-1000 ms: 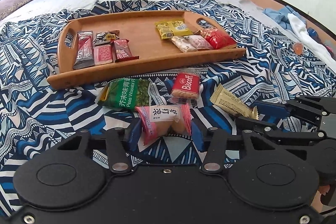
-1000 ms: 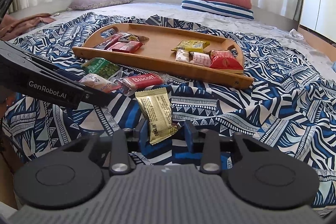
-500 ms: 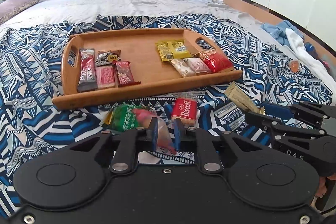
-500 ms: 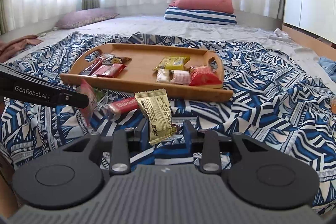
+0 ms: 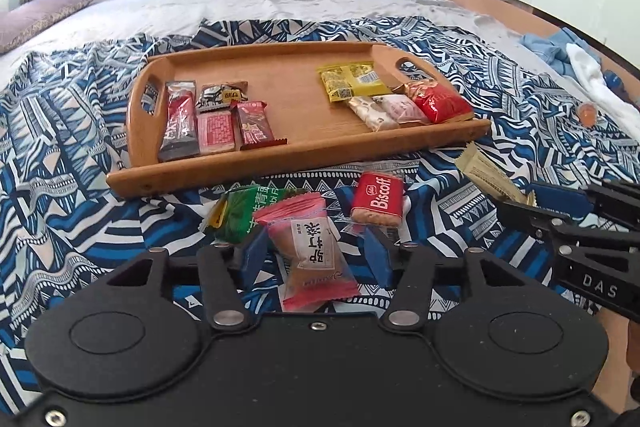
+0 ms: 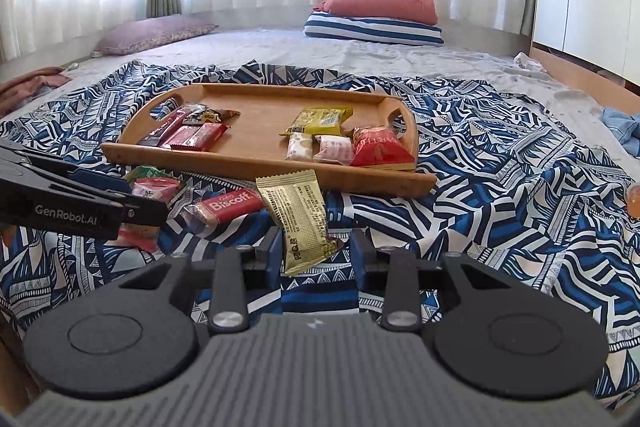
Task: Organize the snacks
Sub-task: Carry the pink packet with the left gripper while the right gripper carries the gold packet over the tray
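Pink snack packet (image 5: 316,251) lay lengthwise between my wide left gripper (image 5: 314,255), nearer me than the wooden tray (image 5: 296,157); my right gripper (image 6: 316,253) loosely straddled a gold packet (image 6: 300,215).

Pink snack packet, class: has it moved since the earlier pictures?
Yes. The pink packet, pinched half a second ago, now lies between the left gripper's open fingers, nearer than the tray.
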The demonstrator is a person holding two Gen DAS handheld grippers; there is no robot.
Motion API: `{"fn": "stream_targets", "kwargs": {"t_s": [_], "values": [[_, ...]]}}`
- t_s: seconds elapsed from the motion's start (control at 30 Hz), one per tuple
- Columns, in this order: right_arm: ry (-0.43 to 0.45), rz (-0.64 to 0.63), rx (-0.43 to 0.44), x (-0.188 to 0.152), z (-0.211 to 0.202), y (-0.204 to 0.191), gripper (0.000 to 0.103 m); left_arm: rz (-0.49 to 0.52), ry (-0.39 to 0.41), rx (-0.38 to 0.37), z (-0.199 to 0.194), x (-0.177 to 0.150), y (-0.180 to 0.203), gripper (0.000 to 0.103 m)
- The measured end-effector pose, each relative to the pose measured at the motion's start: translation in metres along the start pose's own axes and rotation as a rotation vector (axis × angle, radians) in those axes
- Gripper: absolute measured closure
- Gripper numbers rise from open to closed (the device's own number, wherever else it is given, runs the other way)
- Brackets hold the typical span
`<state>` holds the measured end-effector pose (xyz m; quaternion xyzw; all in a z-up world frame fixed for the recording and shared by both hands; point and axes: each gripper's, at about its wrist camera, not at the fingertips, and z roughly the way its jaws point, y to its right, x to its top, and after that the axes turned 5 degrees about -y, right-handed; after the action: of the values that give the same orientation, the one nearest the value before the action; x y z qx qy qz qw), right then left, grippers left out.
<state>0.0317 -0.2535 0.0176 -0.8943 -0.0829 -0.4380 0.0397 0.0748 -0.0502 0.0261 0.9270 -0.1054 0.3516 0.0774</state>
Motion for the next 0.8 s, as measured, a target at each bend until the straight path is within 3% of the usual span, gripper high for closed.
{"fn": "stream_targets", "kwargs": {"t_s": [0.1,0.2,0.47,0.8], "values": [[-0.003,0.010,-0.007,0.000,0.001,0.001,0.062,-0.022,-0.010,0.008,0.004,0.002,-0.002,0.075],[-0.009,0.035,-0.018,0.002,0.002,0.005,0.062,-0.035,-0.006,-0.006,0.002,0.004,-0.003,0.079],[-0.003,0.149,-0.017,0.025,0.007,0.020,0.063,-0.051,0.022,-0.051,-0.010,0.027,0.001,0.080],[-0.024,0.333,-0.014,0.095,0.048,0.053,0.063,-0.170,0.040,-0.096,0.013,0.092,-0.001,0.080]]}}
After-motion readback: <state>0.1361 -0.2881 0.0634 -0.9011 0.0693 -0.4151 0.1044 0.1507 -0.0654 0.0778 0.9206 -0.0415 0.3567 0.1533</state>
